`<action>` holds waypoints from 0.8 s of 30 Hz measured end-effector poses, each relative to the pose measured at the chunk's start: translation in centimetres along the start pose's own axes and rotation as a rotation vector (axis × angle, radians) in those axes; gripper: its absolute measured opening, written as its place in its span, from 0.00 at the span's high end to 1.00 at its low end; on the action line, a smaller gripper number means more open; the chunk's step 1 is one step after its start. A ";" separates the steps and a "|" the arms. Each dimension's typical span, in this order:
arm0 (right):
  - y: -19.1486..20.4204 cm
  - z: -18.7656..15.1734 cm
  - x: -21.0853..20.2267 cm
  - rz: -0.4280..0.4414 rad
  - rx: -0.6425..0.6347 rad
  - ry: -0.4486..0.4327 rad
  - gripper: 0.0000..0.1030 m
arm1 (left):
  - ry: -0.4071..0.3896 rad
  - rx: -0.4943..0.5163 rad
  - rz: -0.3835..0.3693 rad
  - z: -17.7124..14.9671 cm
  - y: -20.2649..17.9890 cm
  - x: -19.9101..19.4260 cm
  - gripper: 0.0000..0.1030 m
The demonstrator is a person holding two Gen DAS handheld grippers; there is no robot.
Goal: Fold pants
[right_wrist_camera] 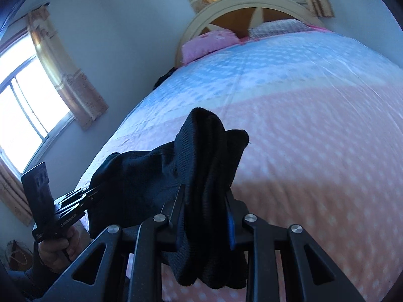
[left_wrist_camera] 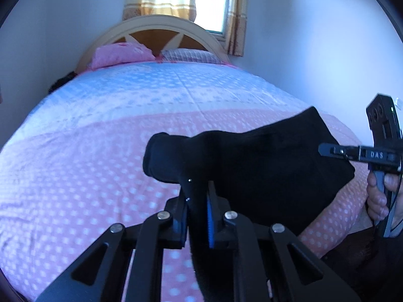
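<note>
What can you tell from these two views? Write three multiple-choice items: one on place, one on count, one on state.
1. Where are the pants?
A. flat on the bed
B. held up over the bed
C. on the floor

2. How many pillows lie by the headboard?
A. one
B. two
C. four

3. How is the left tongs?
A. shut on the pants
B. open, empty
C. resting on a pillow

Key: 1 B, both tongs hold the cloth above the bedspread. 2 B, a pink pillow and a checked pillow. 3 A, black cloth sits pinched between its fingers; the right tongs grips likewise.
</note>
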State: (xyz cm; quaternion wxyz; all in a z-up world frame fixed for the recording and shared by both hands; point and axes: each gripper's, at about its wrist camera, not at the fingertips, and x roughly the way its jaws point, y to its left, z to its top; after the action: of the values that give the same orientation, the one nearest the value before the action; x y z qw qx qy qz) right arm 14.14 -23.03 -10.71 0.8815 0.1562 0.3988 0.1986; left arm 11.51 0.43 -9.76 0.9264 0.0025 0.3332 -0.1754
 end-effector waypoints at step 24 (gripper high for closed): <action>12.4 5.8 15.6 0.140 -0.172 0.127 0.74 | 0.000 -0.089 0.264 -1.6 12.7 -2.9 0.88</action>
State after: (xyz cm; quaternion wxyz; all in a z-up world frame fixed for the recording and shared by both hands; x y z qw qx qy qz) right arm 25.16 -5.49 -11.70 0.8487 0.0948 0.4233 0.3026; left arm 12.57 13.53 -10.64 0.9406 0.0055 0.3375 -0.0370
